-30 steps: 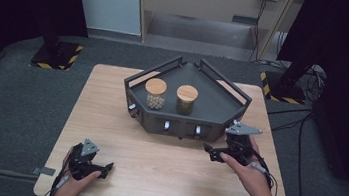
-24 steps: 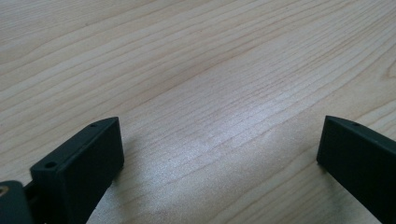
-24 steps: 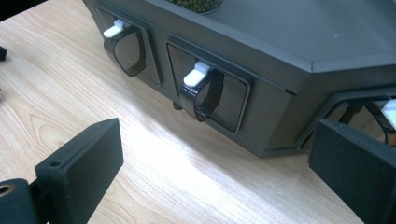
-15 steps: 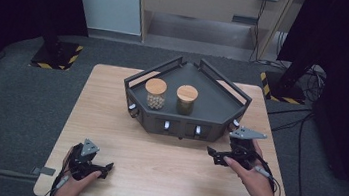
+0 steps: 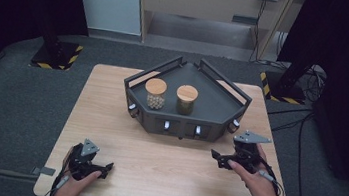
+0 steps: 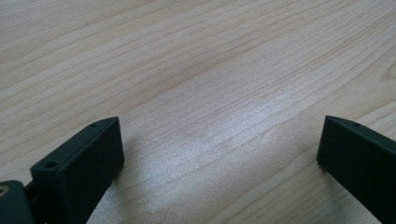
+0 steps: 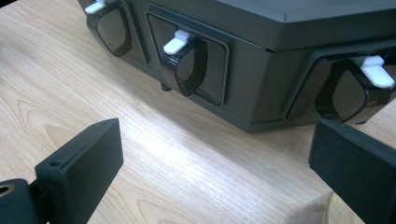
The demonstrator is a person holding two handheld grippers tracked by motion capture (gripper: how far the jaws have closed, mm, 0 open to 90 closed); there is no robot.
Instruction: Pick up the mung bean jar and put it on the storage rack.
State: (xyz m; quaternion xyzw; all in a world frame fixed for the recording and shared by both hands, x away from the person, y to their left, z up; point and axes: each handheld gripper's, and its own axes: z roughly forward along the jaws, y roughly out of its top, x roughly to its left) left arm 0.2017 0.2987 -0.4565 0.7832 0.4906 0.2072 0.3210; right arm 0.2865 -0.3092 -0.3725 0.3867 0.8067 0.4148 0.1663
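Just beside dark tray (image 5: 221,115): right gripper (image 5: 219,158), jaws spread, empty. Well apart on table (image 5: 164,162): left gripper (image 5: 103,168), jaws spread.

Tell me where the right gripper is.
In the high view, the right gripper sits low over the table's right side, just in front of the dark tray's right front corner, jaws open.

A pale wooden table (image 5: 110,115) stands on grey floor (image 5: 15,103). A dark angular tray (image 5: 222,106) sits on its far middle. Near the front left corner the left gripper (image 5: 103,169) rests on the wood; the right gripper (image 5: 216,157) is near the front right.
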